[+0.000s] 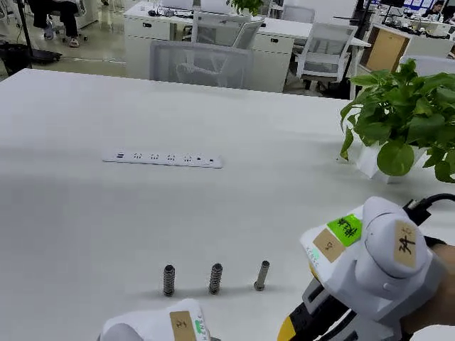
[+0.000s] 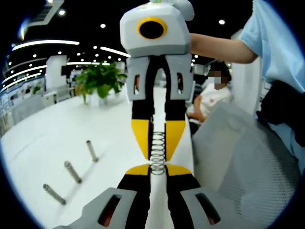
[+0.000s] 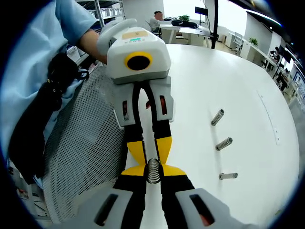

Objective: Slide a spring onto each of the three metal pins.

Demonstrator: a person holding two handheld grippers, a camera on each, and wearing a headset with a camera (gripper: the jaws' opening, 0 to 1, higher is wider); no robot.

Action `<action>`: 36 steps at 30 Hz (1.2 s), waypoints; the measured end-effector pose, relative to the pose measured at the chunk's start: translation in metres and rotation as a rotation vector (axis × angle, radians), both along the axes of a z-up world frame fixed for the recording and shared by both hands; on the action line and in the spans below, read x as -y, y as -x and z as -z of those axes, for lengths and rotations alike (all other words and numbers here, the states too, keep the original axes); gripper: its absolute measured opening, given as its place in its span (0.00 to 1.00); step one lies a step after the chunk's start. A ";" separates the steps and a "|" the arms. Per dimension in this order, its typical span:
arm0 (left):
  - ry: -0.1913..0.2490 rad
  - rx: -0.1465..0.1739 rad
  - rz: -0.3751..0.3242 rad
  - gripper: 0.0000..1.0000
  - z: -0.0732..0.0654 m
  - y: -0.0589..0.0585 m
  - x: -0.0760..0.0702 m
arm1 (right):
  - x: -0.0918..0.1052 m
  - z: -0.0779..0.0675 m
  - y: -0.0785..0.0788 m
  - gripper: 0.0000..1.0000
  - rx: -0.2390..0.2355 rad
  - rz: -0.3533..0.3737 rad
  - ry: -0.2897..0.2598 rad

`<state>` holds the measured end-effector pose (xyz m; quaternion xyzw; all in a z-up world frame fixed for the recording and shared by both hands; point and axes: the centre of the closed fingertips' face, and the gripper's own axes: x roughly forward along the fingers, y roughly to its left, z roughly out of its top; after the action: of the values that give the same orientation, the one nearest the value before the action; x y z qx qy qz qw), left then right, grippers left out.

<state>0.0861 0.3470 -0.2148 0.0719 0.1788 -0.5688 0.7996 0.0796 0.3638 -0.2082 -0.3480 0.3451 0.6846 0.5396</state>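
- Although three metal pins stand upright in a row on the white table (image 1: 71,213), only the left pin (image 1: 169,280) and middle pin (image 1: 215,278) are coil-wrapped; the right pin (image 1: 262,275) is bare.
- One loose spring (image 2: 157,150), a bright steel coil, lies lengthwise along the jaws, above the table's near edge.
- The left tool (image 2: 157,170) and right tool (image 3: 152,171) meet tip to tip, both pinching it.

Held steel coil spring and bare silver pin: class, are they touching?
Apart. The left gripper view shows the spring held by the right gripper, with bare white table between it and the pin.
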 end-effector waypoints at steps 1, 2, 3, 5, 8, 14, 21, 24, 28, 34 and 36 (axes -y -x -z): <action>0.005 -0.003 -0.014 0.12 -0.001 -0.002 -0.002 | -0.001 0.000 -0.002 0.12 0.005 0.002 -0.001; 0.007 -0.002 -0.024 0.12 -0.001 -0.004 -0.004 | -0.001 0.000 -0.004 0.12 0.010 0.003 0.000; 0.005 0.000 -0.029 0.12 0.000 -0.004 -0.006 | -0.001 0.000 -0.005 0.12 0.012 0.003 0.001; 0.002 -0.003 -0.051 0.15 0.002 -0.007 -0.011 | -0.001 0.001 -0.008 0.12 0.016 0.003 0.003; -0.001 -0.007 -0.094 0.21 0.005 -0.011 -0.021 | -0.001 0.003 -0.013 0.12 0.029 0.006 0.009; -0.009 -0.012 -0.210 0.38 0.012 -0.020 -0.045 | -0.001 0.004 -0.027 0.12 0.052 0.009 0.028; -0.010 0.003 -0.372 0.67 0.014 -0.032 -0.078 | 0.003 0.009 -0.047 0.12 0.080 0.031 0.078; -0.008 -0.004 -0.415 0.76 0.016 -0.034 -0.089 | 0.004 0.010 -0.052 0.12 0.093 0.021 0.100; -0.004 -0.019 -0.481 0.83 0.018 -0.037 -0.101 | 0.004 0.008 -0.058 0.12 0.107 0.005 0.114; -0.062 -0.011 -0.515 1.00 0.026 -0.037 -0.114 | 0.012 0.006 -0.073 0.12 0.135 -0.027 0.169; -0.054 -0.015 -0.525 1.00 0.027 -0.038 -0.116 | 0.016 0.008 -0.079 0.12 0.159 -0.047 0.191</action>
<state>0.1239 0.4633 -0.2413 0.0402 0.2126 -0.3374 0.9162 0.1586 0.3477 -0.2161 -0.4587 0.3566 0.6313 0.5137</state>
